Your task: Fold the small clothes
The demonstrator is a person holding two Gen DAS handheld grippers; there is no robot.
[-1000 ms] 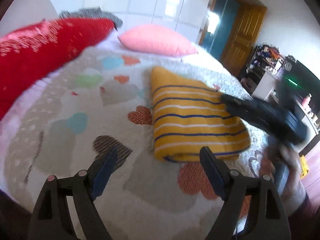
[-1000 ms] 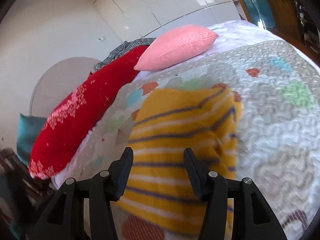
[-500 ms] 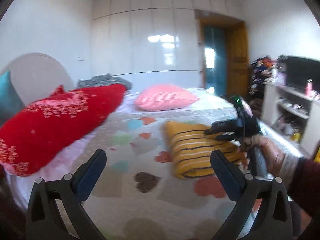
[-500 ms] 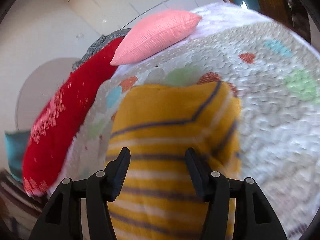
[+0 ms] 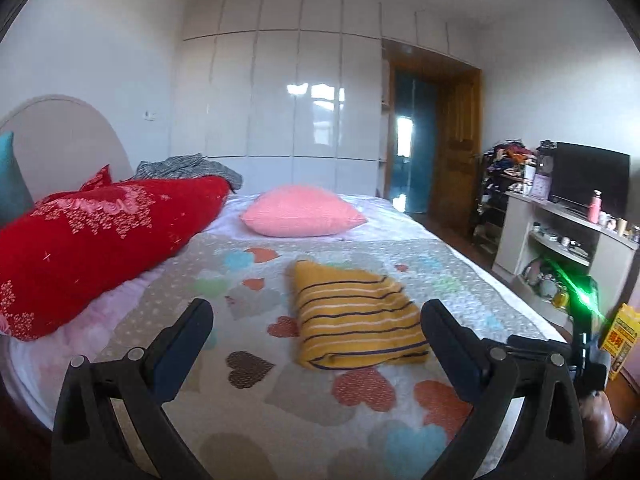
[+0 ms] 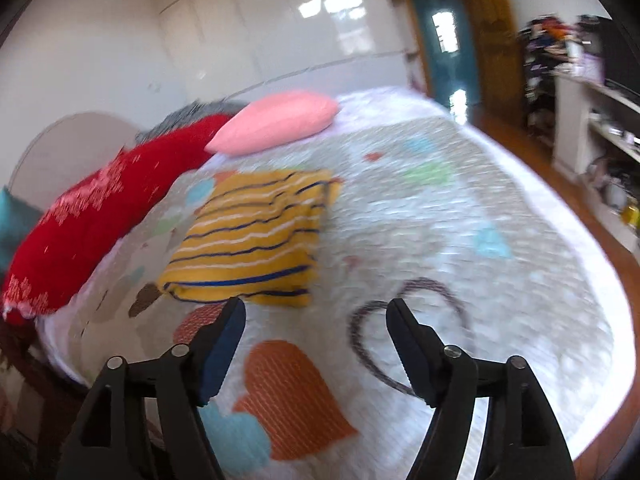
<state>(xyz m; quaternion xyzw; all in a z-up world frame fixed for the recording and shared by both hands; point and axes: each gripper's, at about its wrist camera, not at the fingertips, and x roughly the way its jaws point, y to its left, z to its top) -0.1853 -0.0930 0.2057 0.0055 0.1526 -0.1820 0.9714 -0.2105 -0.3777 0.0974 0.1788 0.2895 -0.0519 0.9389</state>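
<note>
A folded yellow garment with dark blue and white stripes [image 5: 356, 320] lies flat on the heart-patterned quilt [image 5: 248, 420]; it also shows in the right wrist view [image 6: 256, 236]. My left gripper [image 5: 316, 316] is open and empty, held back above the near end of the bed. My right gripper [image 6: 316, 312] is open and empty, just short of the garment's near edge and to its right. Its body with a green light [image 5: 584, 320] shows at the right edge of the left wrist view.
A red bolster [image 5: 100, 240] lies along the left side of the bed. A pink pillow [image 5: 300, 210] sits at the far end, with grey clothing [image 5: 188, 166] behind the bolster. A shelf unit with a TV [image 5: 580, 216] stands at the right.
Both grippers have pulled back from the folded garment toward the near end of the bed. The right gripper, earlier directly over the garment, is now off it. The garment stays folded.
</note>
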